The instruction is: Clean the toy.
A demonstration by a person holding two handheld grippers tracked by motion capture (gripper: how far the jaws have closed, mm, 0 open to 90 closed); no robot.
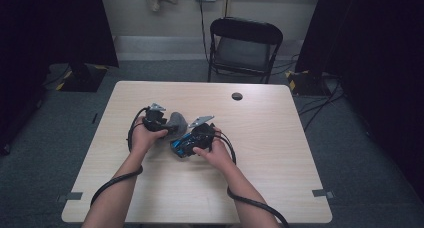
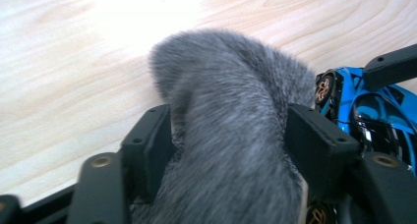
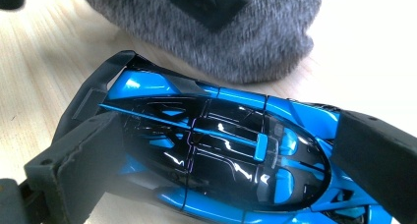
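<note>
The pale wooden table [image 1: 280,153] is carrying everything near its middle, with a black folding chair [image 1: 244,47] standing beyond its far edge. The grey furry cloth [image 2: 231,135] is lying on the wood between the left gripper [image 1: 169,130]'s jaws, which are standing spread at its sides, released. Just beside it, touching the fur, the blue and black toy car [image 3: 221,155] is being grasped by the clenched right gripper [image 1: 186,144].

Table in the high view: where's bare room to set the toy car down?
The table is bare along the right side, the near edge, and the far strip around the dark round hole. It is crowded at centre-left, where the left gripper straddles the grey furry cloth beside the blue toy car in the right gripper.
</note>
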